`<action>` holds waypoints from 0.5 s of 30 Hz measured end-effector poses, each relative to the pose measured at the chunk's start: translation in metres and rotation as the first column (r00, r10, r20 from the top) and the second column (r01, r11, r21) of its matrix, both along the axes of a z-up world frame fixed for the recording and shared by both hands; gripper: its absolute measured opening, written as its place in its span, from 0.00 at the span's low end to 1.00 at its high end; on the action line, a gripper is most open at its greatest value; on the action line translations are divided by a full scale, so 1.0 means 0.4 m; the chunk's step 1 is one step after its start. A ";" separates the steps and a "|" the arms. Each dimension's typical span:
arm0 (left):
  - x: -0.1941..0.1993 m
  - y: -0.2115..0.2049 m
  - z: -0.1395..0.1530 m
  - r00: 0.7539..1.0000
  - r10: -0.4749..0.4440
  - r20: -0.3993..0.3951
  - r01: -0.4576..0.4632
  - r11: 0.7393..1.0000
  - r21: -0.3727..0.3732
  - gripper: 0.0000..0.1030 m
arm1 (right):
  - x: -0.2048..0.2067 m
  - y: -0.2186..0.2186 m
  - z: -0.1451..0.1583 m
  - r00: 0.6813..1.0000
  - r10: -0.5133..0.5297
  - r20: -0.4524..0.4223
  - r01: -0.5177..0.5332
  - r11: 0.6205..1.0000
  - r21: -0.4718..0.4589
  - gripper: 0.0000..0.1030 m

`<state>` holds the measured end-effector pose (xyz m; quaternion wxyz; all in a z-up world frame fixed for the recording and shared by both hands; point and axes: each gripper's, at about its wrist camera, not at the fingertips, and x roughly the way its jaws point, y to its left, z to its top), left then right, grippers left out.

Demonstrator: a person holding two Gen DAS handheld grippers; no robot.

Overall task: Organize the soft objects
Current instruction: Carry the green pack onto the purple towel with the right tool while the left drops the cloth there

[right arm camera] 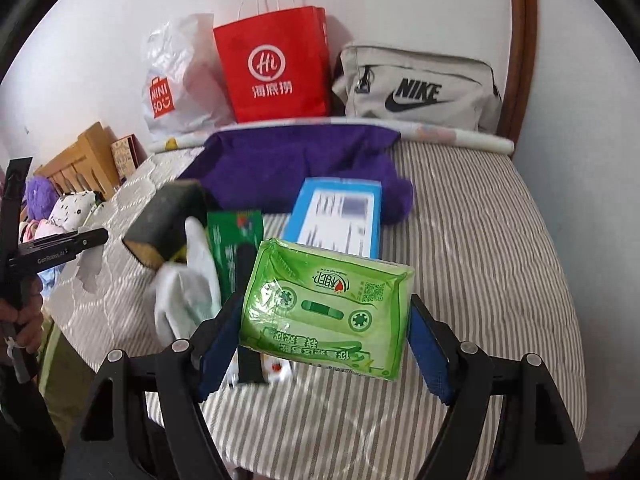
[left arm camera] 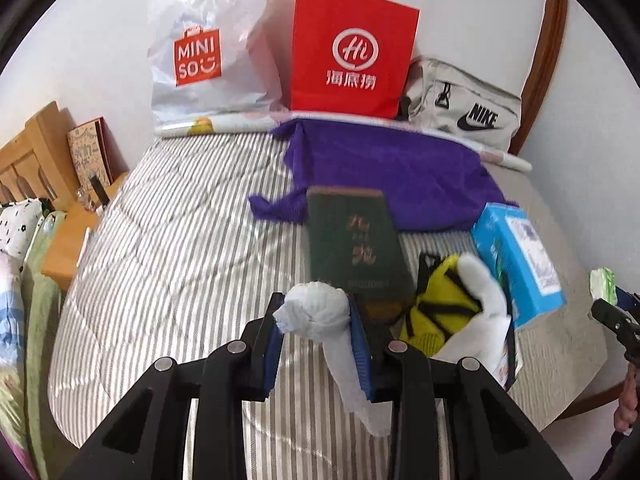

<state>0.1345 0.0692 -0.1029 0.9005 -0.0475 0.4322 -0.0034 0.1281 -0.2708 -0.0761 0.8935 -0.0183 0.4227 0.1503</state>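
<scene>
Left gripper: my left gripper (left arm camera: 316, 320) is clenched on a rolled white sock (left arm camera: 320, 312), held above the striped bed (left arm camera: 180, 240); the loose tail of the sock hangs down below the pads.

Right gripper: my right gripper (right arm camera: 326, 320) grasps a green tissue pack (right arm camera: 326, 312) by its two short sides, lifted clear of the bed (right arm camera: 480, 240).

Still on the bed: a white glove (left arm camera: 480, 292) lies against a yellow-and-black soft thing (left arm camera: 440, 304), just beside a dark green book (left arm camera: 352, 240) and a blue box (left arm camera: 520, 256). A purple cloth (left arm camera: 384, 176) is spread behind them.

Possible places to put things: a white plastic bag (left arm camera: 212, 52), a red paper bag (left arm camera: 352, 52) and a grey pouch (left arm camera: 464, 108) stand along the wall at the far edge of the bed.

Risk, sock: I judge the grip is on the bunched end only, so the roll may come undone or slip out if I swing it fast.

Risk, tissue pack: its wrapper looks slick and the pack is squashy; squeezing harder may buckle it, easing off may drop it.

Risk, bags: the paper bag's mouth is narrow and out of view from here, and a nudge could tip it.

Risk, crowding: both grippers are near each other, so they could collide over the pile.
</scene>
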 end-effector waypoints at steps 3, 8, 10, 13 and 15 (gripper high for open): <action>0.037 0.007 0.030 1.000 0.008 0.003 -0.008 1.000 0.002 0.29 | 0.050 0.009 0.018 1.000 0.006 -0.005 -0.006 1.000 0.017 0.76; 0.104 0.012 0.056 1.000 -0.003 -0.006 0.003 1.000 -0.001 0.29 | 0.138 0.037 0.038 1.000 0.025 -0.004 -0.025 1.000 0.004 0.76; 0.132 0.015 0.064 1.000 -0.006 -0.006 0.006 1.000 -0.009 0.29 | 0.179 0.045 0.047 1.000 0.020 -0.003 -0.020 1.000 0.003 0.76; 0.185 0.014 0.074 1.000 -0.013 -0.004 0.013 1.000 -0.020 0.29 | 0.246 0.054 0.050 1.000 0.027 -0.012 -0.027 0.999 0.020 0.76; 0.220 0.009 0.072 1.000 -0.029 -0.010 0.028 0.999 -0.025 0.29 | 0.293 0.062 0.046 0.999 0.033 -0.021 -0.032 0.999 0.016 0.76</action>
